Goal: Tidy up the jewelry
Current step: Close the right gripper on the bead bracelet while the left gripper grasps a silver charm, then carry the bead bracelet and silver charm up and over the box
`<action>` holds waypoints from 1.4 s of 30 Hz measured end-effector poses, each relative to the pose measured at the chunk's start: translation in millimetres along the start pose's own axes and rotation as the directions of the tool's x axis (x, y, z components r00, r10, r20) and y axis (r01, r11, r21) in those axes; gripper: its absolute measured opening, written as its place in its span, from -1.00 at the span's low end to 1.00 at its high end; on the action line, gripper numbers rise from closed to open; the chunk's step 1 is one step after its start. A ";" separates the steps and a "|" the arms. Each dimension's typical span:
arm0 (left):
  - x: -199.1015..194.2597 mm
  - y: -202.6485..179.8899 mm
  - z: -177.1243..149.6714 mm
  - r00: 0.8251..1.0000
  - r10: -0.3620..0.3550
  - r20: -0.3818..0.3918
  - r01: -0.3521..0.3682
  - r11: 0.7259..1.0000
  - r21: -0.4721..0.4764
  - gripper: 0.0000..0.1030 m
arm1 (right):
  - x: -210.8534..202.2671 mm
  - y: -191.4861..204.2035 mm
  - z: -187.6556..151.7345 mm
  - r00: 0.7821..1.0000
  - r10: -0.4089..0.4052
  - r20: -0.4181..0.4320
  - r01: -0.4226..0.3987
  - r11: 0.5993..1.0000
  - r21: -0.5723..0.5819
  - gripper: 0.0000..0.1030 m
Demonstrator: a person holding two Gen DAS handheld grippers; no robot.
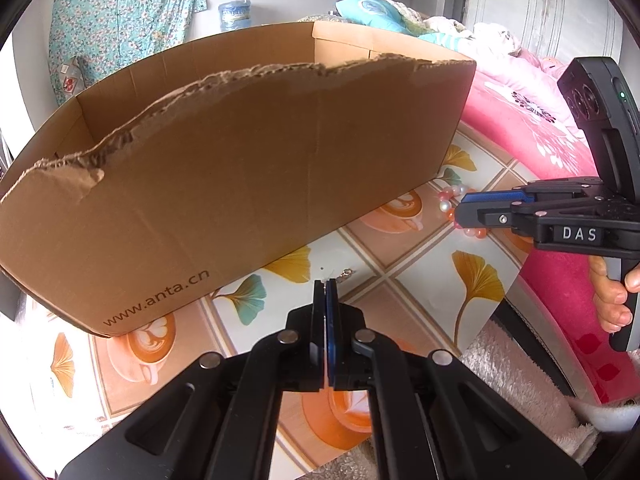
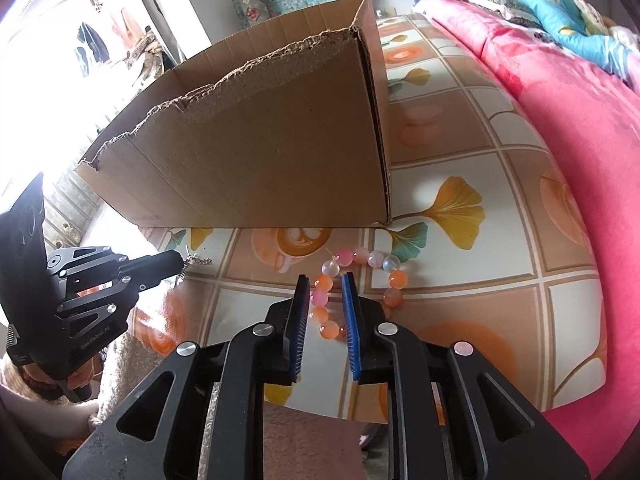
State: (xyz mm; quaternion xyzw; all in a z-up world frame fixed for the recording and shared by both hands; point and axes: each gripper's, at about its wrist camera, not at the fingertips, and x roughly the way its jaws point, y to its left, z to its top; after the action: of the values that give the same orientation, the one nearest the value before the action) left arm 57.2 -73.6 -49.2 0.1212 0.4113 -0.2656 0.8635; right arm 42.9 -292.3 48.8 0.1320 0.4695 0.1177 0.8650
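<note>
A pink and orange bead bracelet (image 2: pixel 352 276) lies on the patterned tablecloth in front of an open cardboard box (image 2: pixel 260 152). My right gripper (image 2: pixel 326 280) is open with its blue-padded fingers (image 2: pixel 349 300) on either side of the bracelet's left strand. It also shows in the left wrist view (image 1: pixel 464 210) over the beads (image 1: pixel 450 200). My left gripper (image 1: pixel 326 284) is shut, and a thin silver chain (image 1: pixel 346 275) lies at its tips. In the right wrist view the left gripper (image 2: pixel 178 266) has the chain (image 2: pixel 196 261) hanging at its tip.
The torn-edged box (image 1: pixel 240 168) fills the table's far side. The tablecloth (image 1: pixel 400 300) has leaf and coffee-cup prints. A pink quilt (image 2: pixel 560 140) and cushions lie to the right. A fuzzy rug (image 1: pixel 520 380) is below the table edge.
</note>
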 end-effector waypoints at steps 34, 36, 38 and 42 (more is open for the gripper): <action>8.1 -8.5 4.6 0.999 0.027 -0.037 -0.024 0.997 0.068 -0.77 | 14.2 13.2 4.3 0.990 -0.136 0.031 0.138 0.988 -0.075 -0.84; 8.8 -10.0 4.2 0.999 0.028 -0.036 -0.026 0.997 0.075 -0.81 | 14.2 12.6 4.3 0.991 -0.133 0.033 0.135 0.988 -0.073 -0.84; 9.2 -11.3 4.7 0.999 0.026 -0.037 -0.023 0.997 0.080 -0.85 | 14.2 11.9 3.9 0.991 -0.130 0.034 0.133 0.989 -0.071 -0.84; 9.5 -12.5 5.9 0.999 0.028 -0.038 -0.025 0.997 0.080 -0.86 | 14.6 10.3 3.9 0.991 -0.127 0.036 0.129 0.989 -0.067 -0.84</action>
State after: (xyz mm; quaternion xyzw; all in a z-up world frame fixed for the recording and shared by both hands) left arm 59.0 -89.8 -52.7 0.1659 0.4155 -0.2678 0.8533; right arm 53.1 -278.3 43.0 0.0735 0.4590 0.0759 0.8821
